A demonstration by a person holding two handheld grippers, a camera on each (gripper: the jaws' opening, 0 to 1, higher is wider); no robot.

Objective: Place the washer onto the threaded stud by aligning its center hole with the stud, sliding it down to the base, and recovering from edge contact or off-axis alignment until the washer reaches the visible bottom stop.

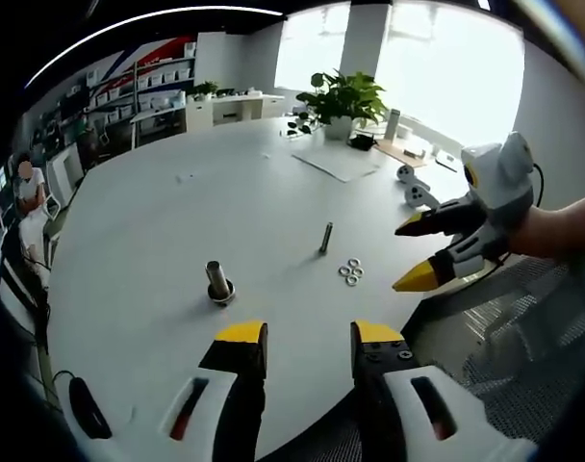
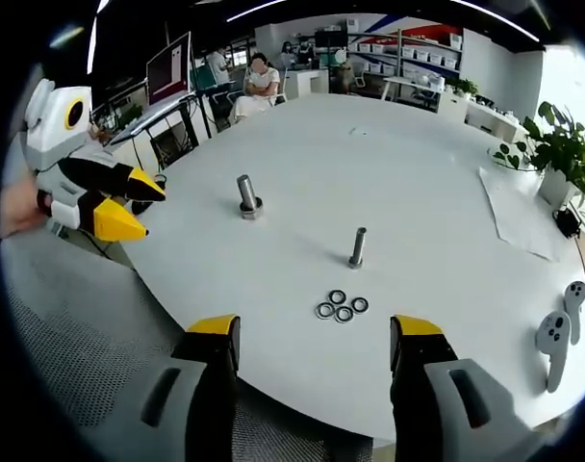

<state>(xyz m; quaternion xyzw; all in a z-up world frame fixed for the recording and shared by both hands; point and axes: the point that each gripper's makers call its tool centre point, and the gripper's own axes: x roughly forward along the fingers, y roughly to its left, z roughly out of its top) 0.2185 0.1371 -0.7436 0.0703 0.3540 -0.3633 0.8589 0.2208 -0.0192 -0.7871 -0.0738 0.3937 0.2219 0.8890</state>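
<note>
Here both the left gripper (image 1: 309,345) and right gripper (image 2: 315,337) hover released near the table (image 2: 369,173) edge, washers (image 2: 341,306) beside the threaded stud (image 2: 357,246).

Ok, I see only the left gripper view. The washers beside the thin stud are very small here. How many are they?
Observer: Four washers. They lie flat in one tight cluster on the near side of the thin stud.
Operator: Does the right gripper already hold one?
Observer: No. In its own view the right gripper is open, with nothing between its fingers.
</note>
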